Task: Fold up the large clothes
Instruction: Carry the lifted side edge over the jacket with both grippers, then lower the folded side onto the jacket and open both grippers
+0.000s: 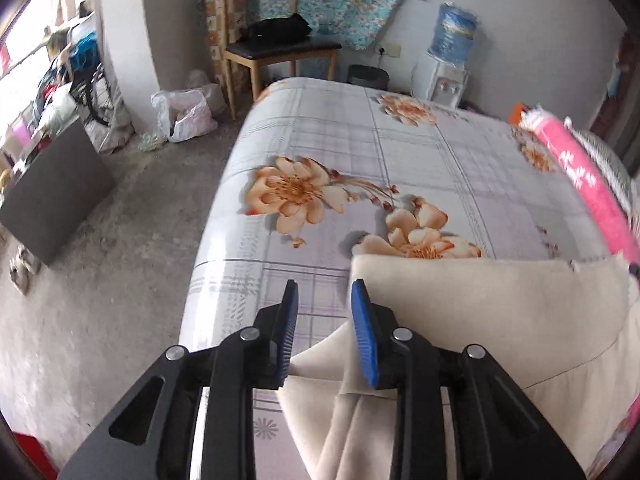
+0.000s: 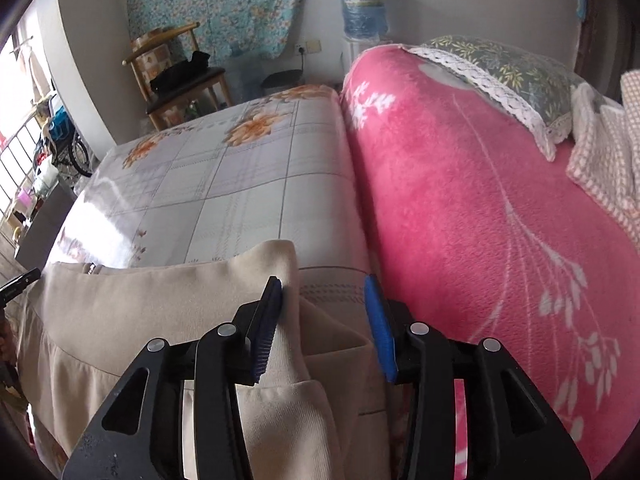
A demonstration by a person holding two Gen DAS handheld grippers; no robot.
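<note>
Left hand-held gripper [image 1: 324,292]: jaws apart, cloth lying loose between.
Right hand-held gripper [image 2: 324,290]: jaws parted, nothing pinched.
Garment [image 2: 160,312]: we withdraw straight back, leaving the fold flat on the bed [image 2: 240,184].

A lived-in home bedroom — floral-sheeted bed [image 1: 400,152], pink blanket [image 2: 460,208], wooden chair [image 1: 276,52], water dispenser [image 1: 444,60].

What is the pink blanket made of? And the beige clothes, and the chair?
The pink blanket looks like fuzzy fleece: its surface is nubbly and matte. The beige garment seems a smooth, thicker knit or woven cloth, with soft folds and no shine. The chair looks like light wood, with a dark, slightly glossy seat, maybe faux leather.
</note>
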